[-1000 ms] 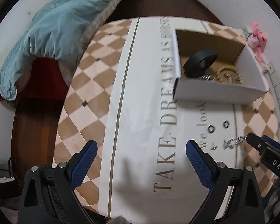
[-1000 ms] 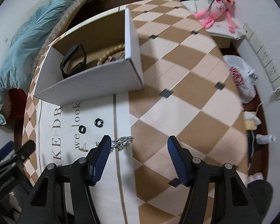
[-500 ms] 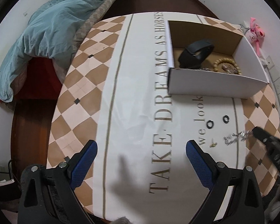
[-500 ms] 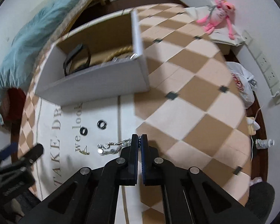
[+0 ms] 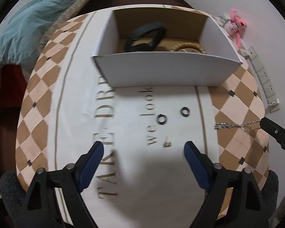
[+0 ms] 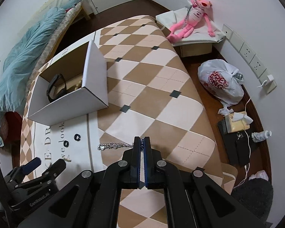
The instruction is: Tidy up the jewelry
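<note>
A silver chain trails left from my right gripper, which is shut on its end; the chain also shows in the left wrist view, pulled taut toward the right gripper's tip. Two black rings and a small gold piece lie on the white cloth. My left gripper is open and empty, just short of the gold piece. A white cardboard box behind them holds a black band and a bead bracelet.
The table carries a checkered cloth with lettering. A bed with a teal blanket is to the left. A pink plush toy, a white plastic bag and floor clutter lie to the right, by wall sockets.
My right gripper closed on the chain's end and has drawn it to the right. My left gripper moved right and forward, closer to the rings and the box.
</note>
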Demonstrator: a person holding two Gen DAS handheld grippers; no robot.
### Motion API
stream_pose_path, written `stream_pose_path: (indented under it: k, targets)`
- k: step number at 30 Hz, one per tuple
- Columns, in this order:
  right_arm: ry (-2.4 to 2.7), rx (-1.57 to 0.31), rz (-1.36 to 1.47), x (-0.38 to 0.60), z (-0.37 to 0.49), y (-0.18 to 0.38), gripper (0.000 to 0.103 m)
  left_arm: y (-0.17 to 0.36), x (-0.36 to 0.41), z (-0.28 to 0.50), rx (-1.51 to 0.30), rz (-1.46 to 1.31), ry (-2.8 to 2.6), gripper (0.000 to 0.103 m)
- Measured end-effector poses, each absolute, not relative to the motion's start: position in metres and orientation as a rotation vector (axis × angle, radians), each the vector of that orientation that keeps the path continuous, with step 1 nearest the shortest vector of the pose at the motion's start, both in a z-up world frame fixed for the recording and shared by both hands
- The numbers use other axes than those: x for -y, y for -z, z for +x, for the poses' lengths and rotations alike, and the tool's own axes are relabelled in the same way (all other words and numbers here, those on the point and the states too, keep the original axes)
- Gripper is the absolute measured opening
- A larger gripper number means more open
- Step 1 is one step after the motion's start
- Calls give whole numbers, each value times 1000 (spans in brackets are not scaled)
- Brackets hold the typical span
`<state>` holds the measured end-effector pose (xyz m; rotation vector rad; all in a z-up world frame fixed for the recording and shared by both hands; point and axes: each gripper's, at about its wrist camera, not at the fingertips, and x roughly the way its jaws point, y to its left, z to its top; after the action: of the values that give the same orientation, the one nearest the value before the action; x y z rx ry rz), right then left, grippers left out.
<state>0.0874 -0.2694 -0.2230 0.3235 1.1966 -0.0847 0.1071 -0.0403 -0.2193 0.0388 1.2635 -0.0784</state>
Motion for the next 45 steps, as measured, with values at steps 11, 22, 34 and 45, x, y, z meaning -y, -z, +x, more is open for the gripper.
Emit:
stream_pose_path:
  k: [11,22,34,45]
  targets:
    - [105,-1191,332,278,85,222,3,230,59,110,-1267,65,149,11]
    - [36,-1134,333,266,85,187,3,199,52,102,-1185,37,192,6]
    - [-123,-966,314,246,104,83,3,110,27,108,-1089,-75,278,6]
    - [-233,-959,199,200,189,60,3,89,0,174,-1105,-123,280,6]
